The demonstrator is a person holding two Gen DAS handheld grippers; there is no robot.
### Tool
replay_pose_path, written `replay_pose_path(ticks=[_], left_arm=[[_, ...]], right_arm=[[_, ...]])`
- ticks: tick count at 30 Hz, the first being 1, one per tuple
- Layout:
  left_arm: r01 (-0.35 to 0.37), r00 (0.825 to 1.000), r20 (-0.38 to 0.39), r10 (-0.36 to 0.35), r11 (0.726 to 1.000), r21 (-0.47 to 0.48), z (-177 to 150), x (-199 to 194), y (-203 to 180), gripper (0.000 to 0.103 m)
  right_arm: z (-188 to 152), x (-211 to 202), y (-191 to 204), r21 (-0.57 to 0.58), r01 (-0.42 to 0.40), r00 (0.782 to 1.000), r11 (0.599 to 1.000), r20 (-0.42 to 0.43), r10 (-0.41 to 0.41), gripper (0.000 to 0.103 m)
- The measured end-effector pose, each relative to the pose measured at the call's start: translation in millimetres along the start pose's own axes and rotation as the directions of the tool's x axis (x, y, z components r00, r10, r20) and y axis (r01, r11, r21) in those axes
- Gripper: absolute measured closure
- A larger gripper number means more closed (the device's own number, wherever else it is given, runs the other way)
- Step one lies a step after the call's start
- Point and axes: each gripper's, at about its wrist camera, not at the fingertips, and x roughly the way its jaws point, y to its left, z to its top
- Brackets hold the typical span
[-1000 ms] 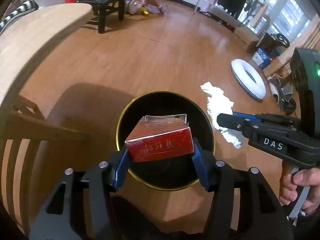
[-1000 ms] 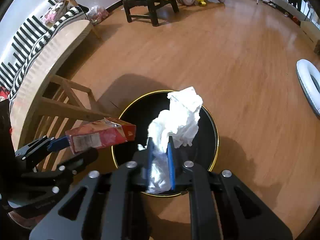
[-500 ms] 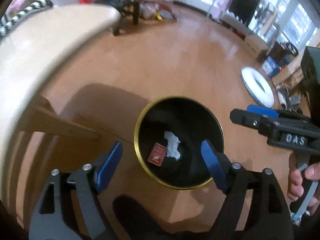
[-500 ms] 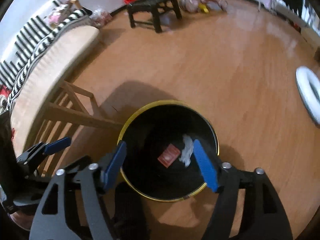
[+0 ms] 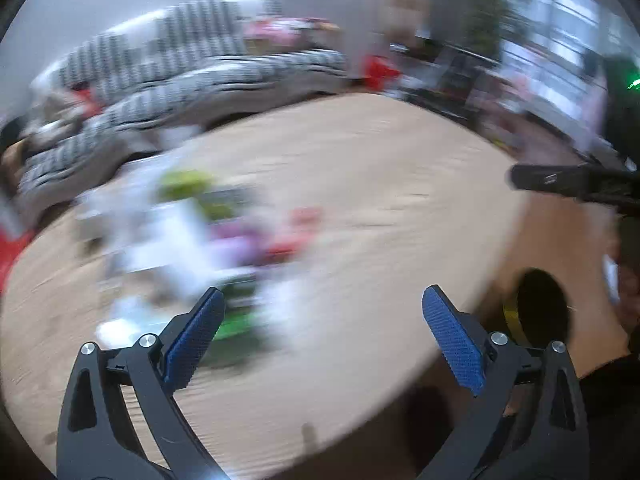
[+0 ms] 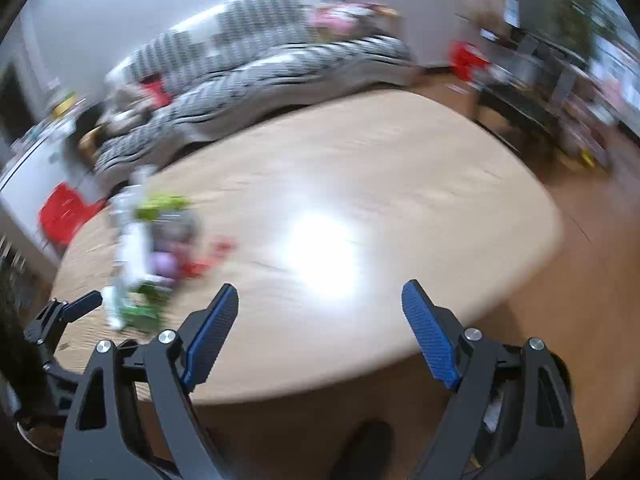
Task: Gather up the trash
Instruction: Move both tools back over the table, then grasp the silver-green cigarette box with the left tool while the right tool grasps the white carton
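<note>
Over the surface [image 6: 360,184], both grippers' empty jaws are opening, likely seeking more blurred trash [image 6: 152,248] at left.

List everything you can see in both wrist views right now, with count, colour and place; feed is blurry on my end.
Table: one, round, light wood, fills the middle of both views.
Heap of items: count unclear from blur; white, green, purple and red; on the table's left part.
Bin: one, black with a gold rim, on the floor past the table's right edge, left wrist view.
Sofa: one, black-and-white striped, behind the table.
Red objects: two or more, too blurred to name, beside and behind the table.
Left gripper: one, black with blue fingers, jaws opening, nothing between them.
Right gripper: one, black with blue fingers, jaws opening, empty.
</note>
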Motion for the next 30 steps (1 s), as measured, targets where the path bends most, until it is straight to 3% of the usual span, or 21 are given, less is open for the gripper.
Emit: replay_pose_path(ticks=[4, 9, 16, 30], left_arm=[[-0.085, 0.996, -0.034, 0.08, 0.981, -0.174, -17.6, -15.5, 87.7, 0.007], [-0.14, 0.989, -0.071, 0.126, 0.961, -0.24, -34.7, -18.0, 129.1, 0.007], [-0.155, 0.983, -0.141, 0.119, 0.947, -0.281, -48.6, 11.6, 149.3, 0.007], [-0.202, 0.966, -0.231, 0.119, 0.904, -0.378, -51.5, 57.6, 171.0, 0.007]], right_arm=[[23.1, 31.9, 99.7, -0.062, -0.151, 0.988, 0.987, -0.039, 0.149, 0.022], [27.4, 67.2, 174.2, -0.148, -0.175, 0.984, 0.973, -0.063, 0.167, 0.022], [18.9, 98.9, 186.2, -0.162, -0.183, 0.98, 0.97, -0.106, 0.167, 0.023], [13.2, 172.3, 237.8, -0.301, -0.153, 0.977, 0.941, -0.19, 0.098, 0.028]])
